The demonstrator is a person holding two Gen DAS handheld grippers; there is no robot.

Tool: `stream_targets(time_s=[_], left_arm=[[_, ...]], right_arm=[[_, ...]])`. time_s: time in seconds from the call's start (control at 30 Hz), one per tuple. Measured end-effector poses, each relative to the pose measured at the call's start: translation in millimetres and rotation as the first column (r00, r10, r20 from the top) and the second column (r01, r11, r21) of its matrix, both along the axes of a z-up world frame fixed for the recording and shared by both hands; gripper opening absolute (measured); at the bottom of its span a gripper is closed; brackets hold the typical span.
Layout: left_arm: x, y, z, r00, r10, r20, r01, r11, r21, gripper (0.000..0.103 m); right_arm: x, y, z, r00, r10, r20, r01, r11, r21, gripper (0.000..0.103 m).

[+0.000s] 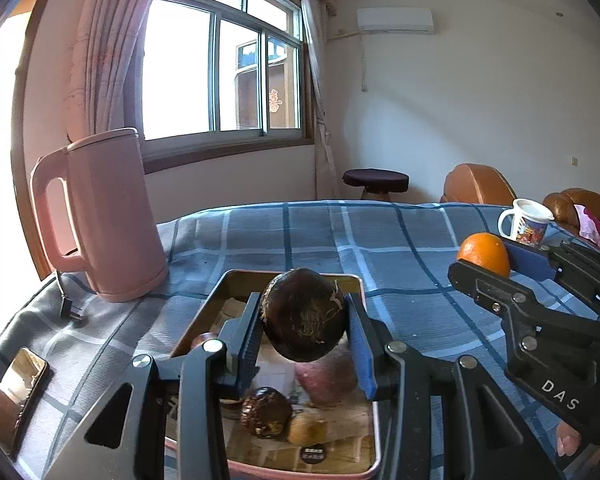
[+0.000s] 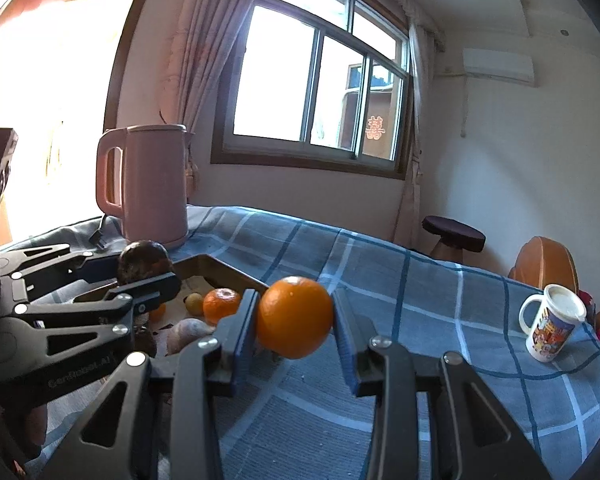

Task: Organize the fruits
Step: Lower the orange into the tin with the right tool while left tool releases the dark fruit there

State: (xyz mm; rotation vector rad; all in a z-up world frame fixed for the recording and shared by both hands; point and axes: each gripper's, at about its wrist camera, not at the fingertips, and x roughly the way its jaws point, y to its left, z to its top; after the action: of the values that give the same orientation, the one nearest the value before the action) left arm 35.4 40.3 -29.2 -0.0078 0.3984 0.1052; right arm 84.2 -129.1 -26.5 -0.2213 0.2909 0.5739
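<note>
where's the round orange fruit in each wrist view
Left wrist view: the round orange fruit is at the right edge, mid-height, clamped in the right gripper, in front of the white printed mug.
Right wrist view: it is at centre, held above the blue plaid cloth between the right gripper fingers.
Shared landmark: the pink electric kettle, far left by the window.

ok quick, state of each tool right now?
Left tool: closed on the dark brown fruit, held above the tray.
Right tool: closed on the orange, held above the blue plaid cloth.
</note>
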Motion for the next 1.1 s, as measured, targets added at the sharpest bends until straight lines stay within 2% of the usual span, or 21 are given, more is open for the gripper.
stream_targets(time_s=[0.37, 0.73, 1.1], left_arm=[[-3.6, 22.4, 1.8, 0.998, 0.056, -0.012, -0.055, 0.998, 0.013, 0.042], [-6.8, 55.4, -4.8, 0.992, 0.120, -0.042, -0.121, 0.993, -0.005, 0.042], [-2.2, 75.8, -20.5, 0.986, 0.123, -0.116, -0.127, 0.991, -0.029, 0.042]], right_arm=[[-2.3, 21.0, -0.4, 0.999, 0.045, -0.009, -0.045, 0.999, -0.018, 0.039], [-1.8, 52.0, -6.4, 0.994, 0.102, -0.038, -0.103, 0.994, -0.036, 0.039], [-5.9, 87.1, -25.8, 0.981, 0.173, -0.083, -0.181, 0.979, -0.096, 0.039]])
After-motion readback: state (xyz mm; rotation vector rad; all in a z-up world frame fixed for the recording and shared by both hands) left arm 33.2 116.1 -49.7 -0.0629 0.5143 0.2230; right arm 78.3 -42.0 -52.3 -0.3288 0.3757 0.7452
